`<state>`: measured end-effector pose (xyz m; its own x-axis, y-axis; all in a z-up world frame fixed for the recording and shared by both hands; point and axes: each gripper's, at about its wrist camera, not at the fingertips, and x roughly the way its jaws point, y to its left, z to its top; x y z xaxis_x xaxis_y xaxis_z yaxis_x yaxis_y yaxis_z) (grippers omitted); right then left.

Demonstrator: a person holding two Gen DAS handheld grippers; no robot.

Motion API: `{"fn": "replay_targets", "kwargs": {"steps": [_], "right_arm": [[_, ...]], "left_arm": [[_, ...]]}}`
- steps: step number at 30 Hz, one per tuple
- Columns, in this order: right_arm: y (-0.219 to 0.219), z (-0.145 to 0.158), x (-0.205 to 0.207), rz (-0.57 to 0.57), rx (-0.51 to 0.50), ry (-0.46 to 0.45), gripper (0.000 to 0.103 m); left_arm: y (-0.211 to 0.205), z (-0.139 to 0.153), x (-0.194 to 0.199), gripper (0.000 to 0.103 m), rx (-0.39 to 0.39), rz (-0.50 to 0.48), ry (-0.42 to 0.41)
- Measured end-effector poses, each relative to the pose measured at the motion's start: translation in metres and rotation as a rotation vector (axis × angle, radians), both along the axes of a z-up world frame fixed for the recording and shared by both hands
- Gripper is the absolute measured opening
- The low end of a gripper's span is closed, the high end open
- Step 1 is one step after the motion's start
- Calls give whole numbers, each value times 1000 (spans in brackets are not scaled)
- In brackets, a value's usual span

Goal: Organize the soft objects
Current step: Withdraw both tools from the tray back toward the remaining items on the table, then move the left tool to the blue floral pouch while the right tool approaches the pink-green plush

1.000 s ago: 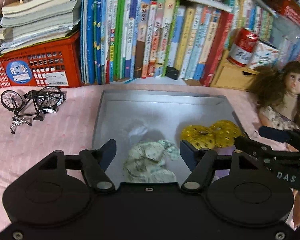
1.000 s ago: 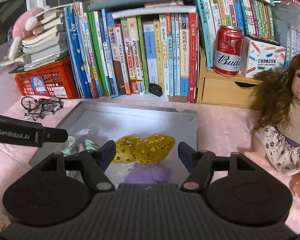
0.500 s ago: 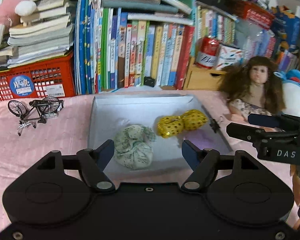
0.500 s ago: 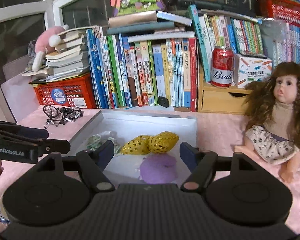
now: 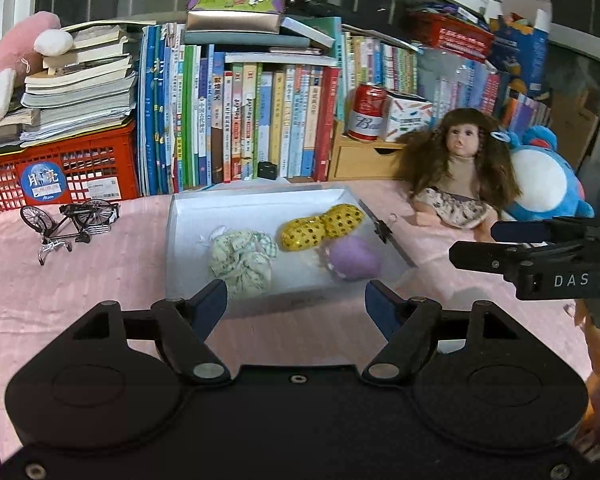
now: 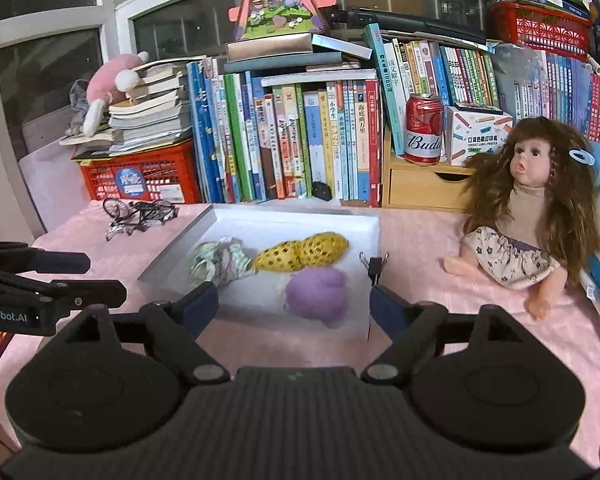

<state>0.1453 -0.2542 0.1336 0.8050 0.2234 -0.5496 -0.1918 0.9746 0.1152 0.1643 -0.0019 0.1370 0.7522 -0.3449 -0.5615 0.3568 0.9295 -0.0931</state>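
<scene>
**Both grippers empty, three soft things in the tray**

The left gripper hung over the pink cloth with its jaws apart and nothing between them; they had just been opening, though little in the last instant. Just ahead of it lay the tray. Ahead of its left finger sat the green bundle, inside the tray. Further ahead and to the right lay the yellow pouch, and nearer, ahead of the right finger, the purple ball. The three lay close together; I could not tell whether they touched.

The right gripper also stood wide apart and held nothing; its jaws had just been opening further. The purple ball lay straight ahead of it, just beyond the fingertips, with the yellow pouch behind that and the green bundle ahead to the left. A black clip sat on the tray's right wall, just ahead of the right finger.

The doll sat well off to the right of both grippers, outside the tray, and a toy bicycle stood to the left.
</scene>
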Motion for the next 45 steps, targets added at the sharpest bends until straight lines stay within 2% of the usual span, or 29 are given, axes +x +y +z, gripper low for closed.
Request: {"fn": "replay_targets", "kwargs": {"steps": [7,11,19,26,41,45], "right_arm": [[-3,1,-21,7,20,28,96],[-2,3,-31,5,8,26,103],[-1,-1,-47,-23,-23,37,103],[3,-4,-62,-17,-48,13,103],[-4,-20,-85,-28,-35,-34,103],[-10,-26,-90,-40,-3,-25,103]], "left_arm": [[7,-1,-29,75,-23,-22,2],[10,-2,-41,75,-27,-27,-9],[18,-4,-59,75,-31,-16,-22],[24,-9,-73,75,-28,0,-34],[50,-28,-107,75,-33,69,-74],[57,-35,-115,75,-25,91,-81]]}}
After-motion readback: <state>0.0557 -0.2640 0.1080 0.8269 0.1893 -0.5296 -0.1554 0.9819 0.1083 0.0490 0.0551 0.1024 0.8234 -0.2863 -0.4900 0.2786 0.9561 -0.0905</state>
